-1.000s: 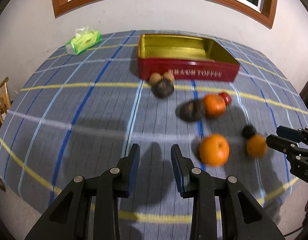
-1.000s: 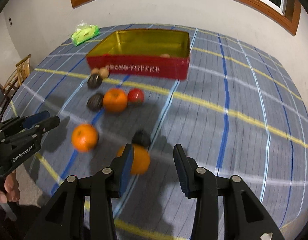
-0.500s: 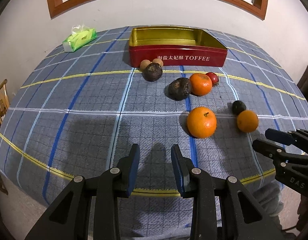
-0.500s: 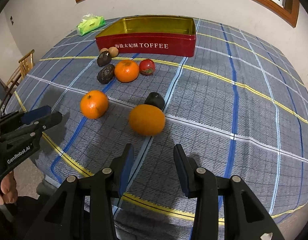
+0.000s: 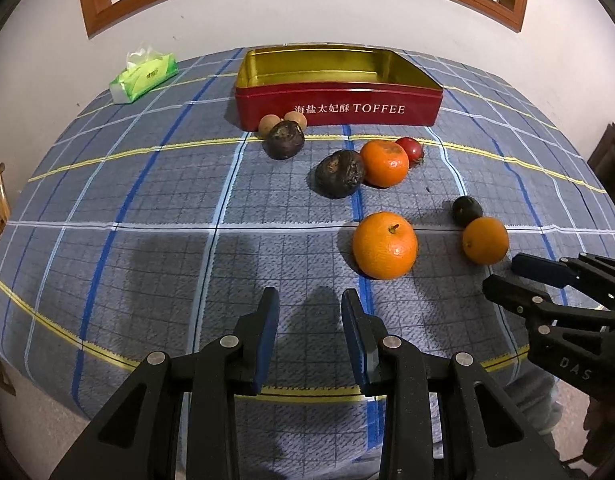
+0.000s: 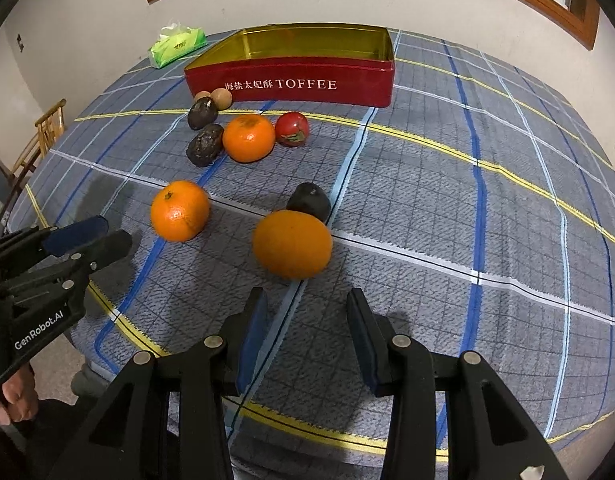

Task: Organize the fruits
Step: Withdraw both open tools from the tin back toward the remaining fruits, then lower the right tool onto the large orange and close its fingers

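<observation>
Fruit lies loose on a blue checked tablecloth in front of a red toffee tin [image 5: 339, 110] with a bare gold inside. My right gripper [image 6: 305, 300] is open with nothing in it, and an orange [image 6: 292, 244] sits just beyond its fingertips with a small dark fruit [image 6: 308, 201] behind it. My left gripper [image 5: 309, 300] hovers open over bare cloth, and a stemmed orange [image 5: 384, 245] lies ahead to its right. Farther back are a mandarin [image 5: 384, 163], a red fruit [image 5: 411, 150], two dark wrinkled fruits [image 5: 339, 173] and two small brown ones [image 5: 269, 124].
A green tissue pack [image 5: 145, 76] lies at the far left of the table by the wall. A wooden chair [image 6: 43, 136] stands off the left edge. The front table edge runs just below both grippers. A hand [image 6: 15, 392] holds the left gripper's handle.
A second ago both views were blurred and swinging; now they are steady. The near orange, then half hidden behind my right gripper's left finger, now lies centred just ahead of the gap.
</observation>
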A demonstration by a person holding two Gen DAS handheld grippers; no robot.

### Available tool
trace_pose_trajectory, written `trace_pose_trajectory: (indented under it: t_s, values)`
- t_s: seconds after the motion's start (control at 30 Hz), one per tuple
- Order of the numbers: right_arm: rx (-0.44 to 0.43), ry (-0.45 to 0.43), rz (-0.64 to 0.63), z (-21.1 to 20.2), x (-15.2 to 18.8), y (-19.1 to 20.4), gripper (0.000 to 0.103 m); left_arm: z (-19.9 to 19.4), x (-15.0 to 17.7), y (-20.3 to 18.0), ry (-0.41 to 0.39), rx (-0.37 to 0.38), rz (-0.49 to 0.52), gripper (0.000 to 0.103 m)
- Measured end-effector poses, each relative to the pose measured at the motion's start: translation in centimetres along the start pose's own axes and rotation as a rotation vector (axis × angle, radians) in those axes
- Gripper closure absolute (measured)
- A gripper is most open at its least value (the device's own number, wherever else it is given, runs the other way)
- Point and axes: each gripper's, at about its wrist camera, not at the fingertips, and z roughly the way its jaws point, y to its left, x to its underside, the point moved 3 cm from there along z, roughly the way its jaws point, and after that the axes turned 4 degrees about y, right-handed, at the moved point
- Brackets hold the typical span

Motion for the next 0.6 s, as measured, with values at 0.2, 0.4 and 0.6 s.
trace_pose_trajectory:
  t_s: [0.2, 0.4, 0.6]
  values:
    - [0.003, 0.001, -0.015, 0.4, -0.7, 0.5, 0.06, 0.3, -0.1, -0.4, 0.011, 0.01, 0.004, 0.069]
    - [0.01, -0.005, -0.025, 0.9, -1.5, 0.9, 0.06, 0.5, -0.1, -0.8, 0.023, 0.027, 0.002, 0.069]
    - [0.021, -0.006, -0.032, 1.2, -2.0, 1.0, 0.06, 0.6, -0.2, -1.0, 0.03, 0.03, 0.007, 0.069]
